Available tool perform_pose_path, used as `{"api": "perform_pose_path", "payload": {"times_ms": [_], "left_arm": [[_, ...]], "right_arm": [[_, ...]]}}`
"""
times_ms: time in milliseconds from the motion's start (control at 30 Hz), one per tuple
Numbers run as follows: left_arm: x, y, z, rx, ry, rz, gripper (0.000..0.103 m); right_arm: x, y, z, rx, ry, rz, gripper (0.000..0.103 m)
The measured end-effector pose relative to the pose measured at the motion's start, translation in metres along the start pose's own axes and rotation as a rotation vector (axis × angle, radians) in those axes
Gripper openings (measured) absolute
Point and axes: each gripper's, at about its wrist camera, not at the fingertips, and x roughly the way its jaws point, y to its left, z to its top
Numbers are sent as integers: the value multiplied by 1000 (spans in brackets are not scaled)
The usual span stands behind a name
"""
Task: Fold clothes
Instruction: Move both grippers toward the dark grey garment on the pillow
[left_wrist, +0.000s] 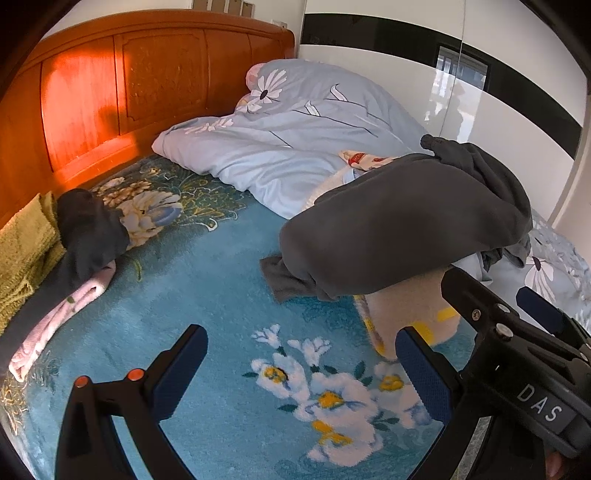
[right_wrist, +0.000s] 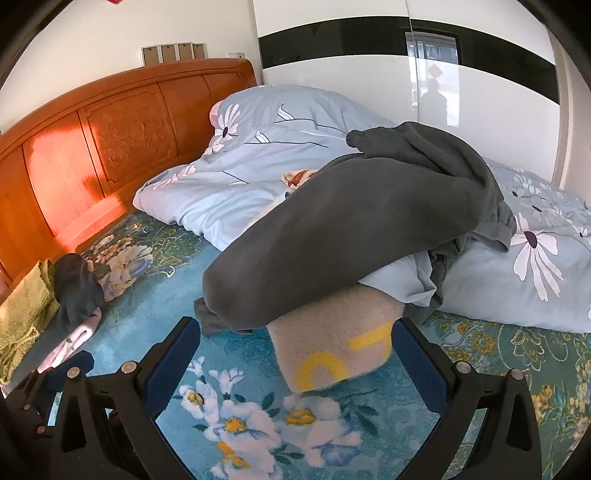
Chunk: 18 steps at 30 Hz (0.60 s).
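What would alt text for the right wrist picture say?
A dark grey garment lies draped over a cream garment on a bed's floral blanket, with the open right gripper in front. A blue duvet lies behind.

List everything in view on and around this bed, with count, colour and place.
grey garment: one, dark grey, draped over the cream item and the duvet edge
cream garment: one, cream with yellow letters, on the bedspread under the grey garment
duvet: one, pale blue with white flowers, heaped along the wardrobe side
bedspread: one, teal floral, covering the bed
small dark garment: one, near the headboard
green knit: one, olive, left edge
pink cloth: one, beside the dark garment
headboard: one, orange wood
wardrobe: white, black band
left hand-held gripper: open, empty
right hand-held gripper: open, around the cream garment
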Motion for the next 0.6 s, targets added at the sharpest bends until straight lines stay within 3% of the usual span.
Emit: {"api": "perform_pose_path", "payload": {"times_ms": [600], "left_arm": [[10,8,-6,-11,20,3,103]], "right_arm": [[15,1,-8,6,17,10,103]]}}
